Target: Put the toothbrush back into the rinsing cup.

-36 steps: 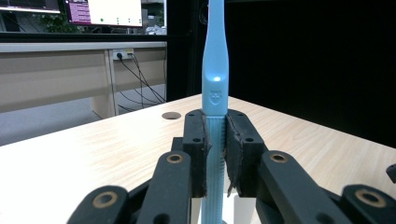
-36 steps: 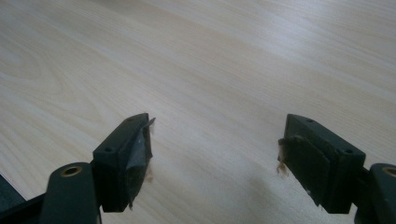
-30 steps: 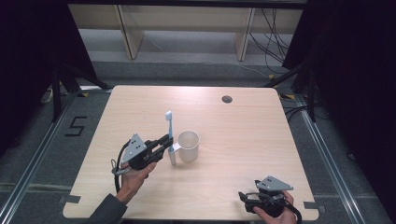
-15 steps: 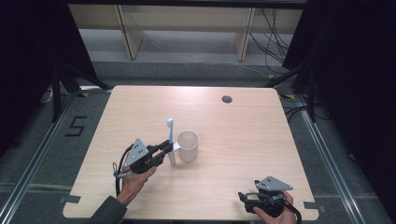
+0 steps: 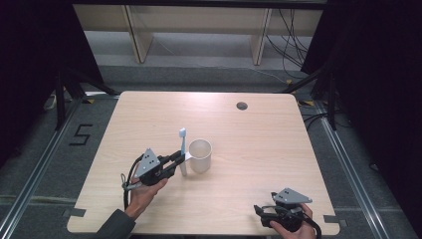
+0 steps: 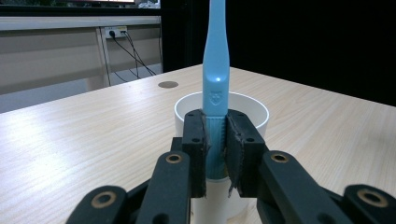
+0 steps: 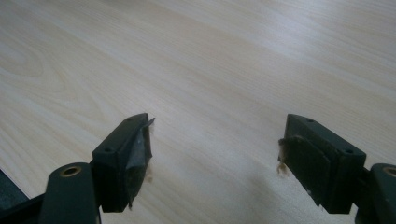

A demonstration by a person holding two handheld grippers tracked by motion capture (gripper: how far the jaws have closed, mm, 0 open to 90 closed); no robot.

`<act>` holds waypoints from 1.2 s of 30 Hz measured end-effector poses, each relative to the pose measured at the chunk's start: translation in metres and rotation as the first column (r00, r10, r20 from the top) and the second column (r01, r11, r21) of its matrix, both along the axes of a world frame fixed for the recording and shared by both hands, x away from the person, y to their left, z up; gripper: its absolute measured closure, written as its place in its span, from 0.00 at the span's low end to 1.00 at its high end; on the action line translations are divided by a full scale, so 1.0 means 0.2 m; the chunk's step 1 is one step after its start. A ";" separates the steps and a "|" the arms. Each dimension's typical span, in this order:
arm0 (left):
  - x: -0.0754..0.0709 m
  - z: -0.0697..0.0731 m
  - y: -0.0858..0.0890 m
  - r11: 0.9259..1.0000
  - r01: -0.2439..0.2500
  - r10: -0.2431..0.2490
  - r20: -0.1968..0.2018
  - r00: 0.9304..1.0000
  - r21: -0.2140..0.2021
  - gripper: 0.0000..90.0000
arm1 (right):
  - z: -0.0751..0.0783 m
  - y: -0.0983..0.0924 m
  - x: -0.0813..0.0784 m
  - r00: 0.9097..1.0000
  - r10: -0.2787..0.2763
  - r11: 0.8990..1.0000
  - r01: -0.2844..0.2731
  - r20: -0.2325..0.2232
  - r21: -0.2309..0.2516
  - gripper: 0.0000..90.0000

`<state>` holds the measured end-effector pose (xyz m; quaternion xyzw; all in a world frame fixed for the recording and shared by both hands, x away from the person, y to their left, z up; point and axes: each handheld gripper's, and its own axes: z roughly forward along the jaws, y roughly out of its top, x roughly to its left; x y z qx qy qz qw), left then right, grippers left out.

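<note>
Left gripper view: left tongs [image 6: 215, 154] clamp an upright blue toothbrush [image 6: 215, 79] by its handle, just before the white cup [image 6: 254, 109]. Right tongs [image 7: 215, 158] stand open over bare tabletop [image 7: 196, 70], well apart.

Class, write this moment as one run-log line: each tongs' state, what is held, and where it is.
left tongs: shut on toothbrush, upright beside cup | right tongs: open, nothing held, over table
</note>
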<state>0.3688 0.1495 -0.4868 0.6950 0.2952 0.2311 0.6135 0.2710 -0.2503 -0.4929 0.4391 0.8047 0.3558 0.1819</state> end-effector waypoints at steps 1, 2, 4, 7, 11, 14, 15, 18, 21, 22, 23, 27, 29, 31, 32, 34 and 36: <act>0.00 0.00 0.00 1.000 0.000 0.000 0.000 1.000 0.006 0.86 | 0.00 0.00 0.00 1.000 0.000 1.000 0.000 0.002 -0.003 0.28; 0.00 0.00 0.00 1.000 0.000 0.000 0.000 1.000 0.007 0.86 | 0.00 0.00 0.00 1.000 0.000 1.000 0.000 0.002 -0.003 0.28; 0.00 -0.01 0.00 1.000 0.005 -0.005 0.003 1.000 0.009 0.85 | 0.00 0.00 0.00 1.000 0.000 1.000 0.001 0.003 -0.003 0.28; -0.01 -0.01 -0.01 1.000 0.007 -0.007 0.000 1.000 0.007 0.77 | 0.00 0.00 0.00 1.000 0.001 1.000 -0.001 -0.001 0.001 0.28; -0.01 -0.01 -0.01 1.000 0.009 -0.009 -0.005 1.000 0.014 0.71 | 0.00 0.00 0.00 1.000 -0.008 1.000 0.008 -0.013 0.006 0.28; -0.01 -0.01 -0.01 1.000 -0.006 0.006 -0.012 1.000 0.016 0.56 | 0.00 0.00 0.00 1.000 0.000 1.000 0.000 0.000 0.005 0.28; -0.01 0.00 -0.01 1.000 -0.016 0.017 -0.029 0.999 0.021 0.53 | 0.00 0.00 0.00 1.000 0.001 1.000 -0.001 0.001 0.004 0.28; -0.02 0.01 0.00 0.999 -0.038 0.039 -0.041 0.998 0.023 0.40 | 0.00 -0.01 0.01 0.999 0.025 1.000 -0.025 0.020 -0.018 0.28; -0.02 0.02 0.01 0.999 -0.044 0.045 -0.058 0.997 0.020 0.33 | 0.00 0.00 0.00 1.000 0.004 1.000 -0.004 0.005 -0.001 0.28; -0.03 0.02 0.02 0.999 -0.044 0.045 -0.060 0.997 0.020 0.32 | 0.00 0.00 0.00 1.000 0.002 1.000 -0.002 0.001 0.003 0.28; -0.03 0.03 0.02 0.999 -0.044 0.045 -0.062 0.997 0.022 0.32 | 0.00 0.00 0.00 1.000 0.007 1.000 -0.007 0.003 -0.002 0.28; -0.04 0.04 0.03 0.999 -0.041 0.043 -0.061 0.997 0.034 0.31 | 0.00 0.00 0.00 1.000 0.002 1.000 -0.002 0.003 -0.001 0.27; -0.04 0.04 0.03 0.999 -0.037 0.039 -0.068 0.997 0.029 0.30 | 0.00 0.00 0.00 1.000 0.002 1.000 -0.002 0.002 0.000 0.27; -0.05 0.05 0.04 0.999 -0.043 0.045 -0.075 0.996 0.031 0.29 | 0.00 0.00 0.00 1.000 0.001 1.000 -0.001 0.004 0.002 0.27; -0.05 0.05 0.04 0.998 -0.047 0.050 -0.078 0.996 0.033 0.29 | 0.00 0.00 0.00 1.000 0.000 1.000 0.000 0.002 -0.001 0.27; -0.06 0.06 0.05 0.998 -0.047 0.050 -0.089 0.995 0.037 0.28 | 0.00 0.00 0.00 1.000 -0.001 1.000 0.001 -0.005 0.002 0.27; -0.06 0.06 0.06 0.998 -0.045 0.049 -0.095 0.994 0.037 0.27 | 0.00 0.00 0.00 1.000 0.001 1.000 -0.001 0.002 -0.005 0.27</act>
